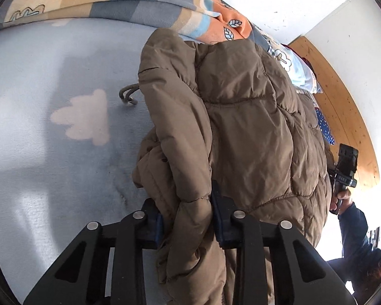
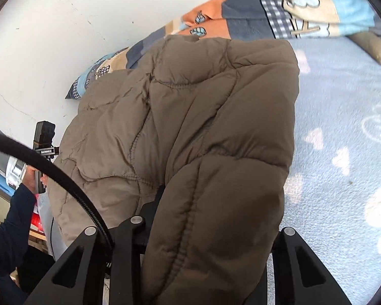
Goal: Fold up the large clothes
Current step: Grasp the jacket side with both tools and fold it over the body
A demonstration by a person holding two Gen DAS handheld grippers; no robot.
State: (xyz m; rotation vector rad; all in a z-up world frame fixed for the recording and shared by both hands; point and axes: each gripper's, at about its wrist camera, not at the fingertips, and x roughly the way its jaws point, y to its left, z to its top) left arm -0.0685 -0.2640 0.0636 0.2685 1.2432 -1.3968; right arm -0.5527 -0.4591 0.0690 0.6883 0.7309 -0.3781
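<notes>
A brown quilted puffer jacket [image 1: 241, 114] hangs lifted over a light blue bed sheet [image 1: 50, 152]. My left gripper [image 1: 188, 211] is shut on a bunched fold at the jacket's near edge, with padding squeezed between its blue pads. In the right wrist view the jacket [image 2: 190, 114] drapes over my right gripper [image 2: 216, 203], which is shut on a thick padded fold. Only its left finger [image 2: 160, 195] shows; the other is hidden under the fabric. Each view shows the other gripper's handle held in a hand beyond the jacket's far side.
A patterned fleece blanket [image 1: 139, 5] lies along the white wall behind the jacket. A wooden bed end [image 1: 348, 117] stands at the right. A drawcord loop [image 1: 129, 94] trails on the sheet [image 2: 343, 127]. A tan cushion [image 2: 376, 48] sits at the far right.
</notes>
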